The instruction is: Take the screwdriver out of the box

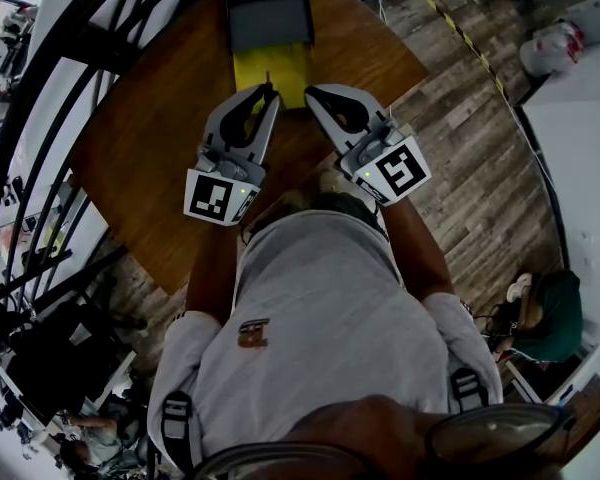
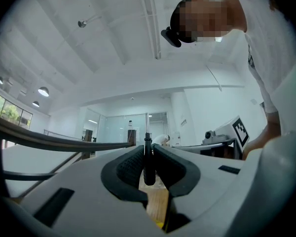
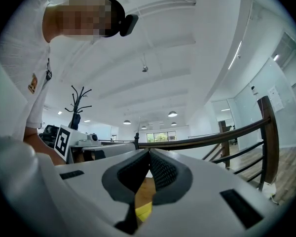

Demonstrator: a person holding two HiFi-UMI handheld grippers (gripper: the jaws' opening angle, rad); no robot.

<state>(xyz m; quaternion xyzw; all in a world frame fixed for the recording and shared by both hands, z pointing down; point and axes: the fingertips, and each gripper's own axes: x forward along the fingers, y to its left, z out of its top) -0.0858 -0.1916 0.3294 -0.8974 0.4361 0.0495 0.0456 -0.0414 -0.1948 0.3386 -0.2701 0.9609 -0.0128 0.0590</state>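
Note:
The screwdriver (image 2: 147, 157) has a black handle and a thin metal shaft that points up. My left gripper (image 2: 148, 154) is shut on its handle, and the pads press it from both sides. In the head view the left gripper (image 1: 269, 92) hangs over the near edge of the open yellow box (image 1: 285, 66), whose dark lid (image 1: 270, 13) stands back. My right gripper (image 1: 311, 93) is close beside it. Its jaws (image 3: 149, 153) meet at the tips with nothing between them. The right gripper view also catches the screwdriver (image 3: 136, 138) off to the left.
The box rests on a brown wooden table (image 1: 150, 148). A curved black railing (image 1: 40, 88) runs along the left. On the right are plank floor (image 1: 480, 148) and a white table (image 1: 580, 168). A person in green (image 1: 545, 318) sits at lower right.

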